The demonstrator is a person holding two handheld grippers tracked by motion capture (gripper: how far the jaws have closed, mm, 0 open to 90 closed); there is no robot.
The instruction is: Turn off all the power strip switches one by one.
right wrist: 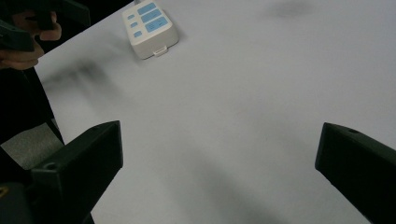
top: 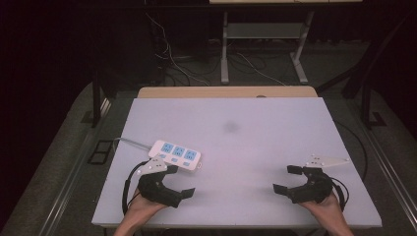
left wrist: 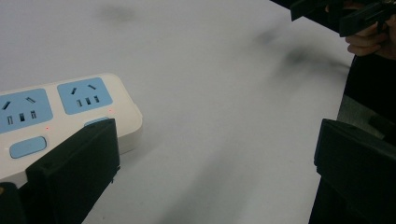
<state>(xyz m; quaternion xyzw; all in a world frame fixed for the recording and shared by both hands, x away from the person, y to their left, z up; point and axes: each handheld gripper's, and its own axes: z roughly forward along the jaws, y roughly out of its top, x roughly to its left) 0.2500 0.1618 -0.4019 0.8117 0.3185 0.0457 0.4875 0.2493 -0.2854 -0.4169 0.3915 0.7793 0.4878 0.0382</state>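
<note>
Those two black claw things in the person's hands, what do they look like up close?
Each hand holds a black tool: the left gripper and the right gripper. Both end in two flat, blocky black jaws. A grey three-cornered plate sits on top of each, and a black cable loops from the back. The forearms are bare, no sleeves in view.

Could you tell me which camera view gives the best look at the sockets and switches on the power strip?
The left gripper view: the power strip sits close, showing blue sockets, a switch and red lights, though its far end is cut off. The high view shows all of it, small, beside the left gripper. The right gripper view shows it far off.
</note>
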